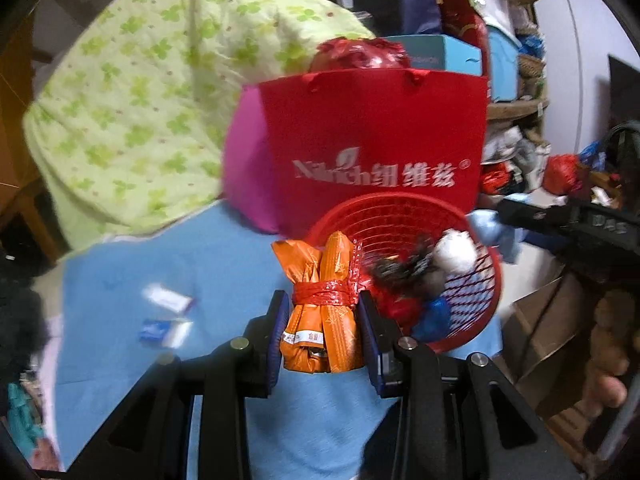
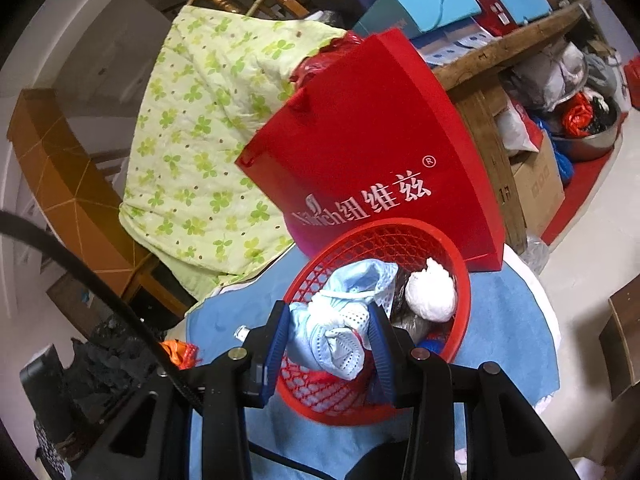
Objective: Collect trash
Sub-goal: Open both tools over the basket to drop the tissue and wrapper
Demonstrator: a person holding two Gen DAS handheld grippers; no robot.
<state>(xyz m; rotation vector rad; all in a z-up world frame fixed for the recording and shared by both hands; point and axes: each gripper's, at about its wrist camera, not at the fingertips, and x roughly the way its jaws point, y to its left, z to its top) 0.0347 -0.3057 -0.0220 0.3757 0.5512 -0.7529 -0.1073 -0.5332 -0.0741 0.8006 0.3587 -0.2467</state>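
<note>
My left gripper point(image 1: 323, 312) is shut on an orange wrapper bundle point(image 1: 320, 320) tied with a red band, held at the left rim of the red mesh basket point(image 1: 486, 280). The basket holds a white crumpled wad point(image 1: 456, 252), dark scraps and a blue piece. My right gripper point(image 2: 330, 332) is shut on a crumpled light-blue cloth point(image 2: 340, 320) just above the same basket point(image 2: 464, 304), next to the white wad point(image 2: 432, 292). Two small blue-and-white wrappers point(image 1: 166, 316) lie on the blue cloth table point(image 1: 160, 264) to the left.
A tall red paper bag point(image 1: 376, 148) stands right behind the basket, also in the right wrist view point(image 2: 376, 152). A green floral quilt point(image 1: 132, 112) lies at the left. Boxes and clutter fill the right side. A cardboard box point(image 2: 536, 184) sits on the floor.
</note>
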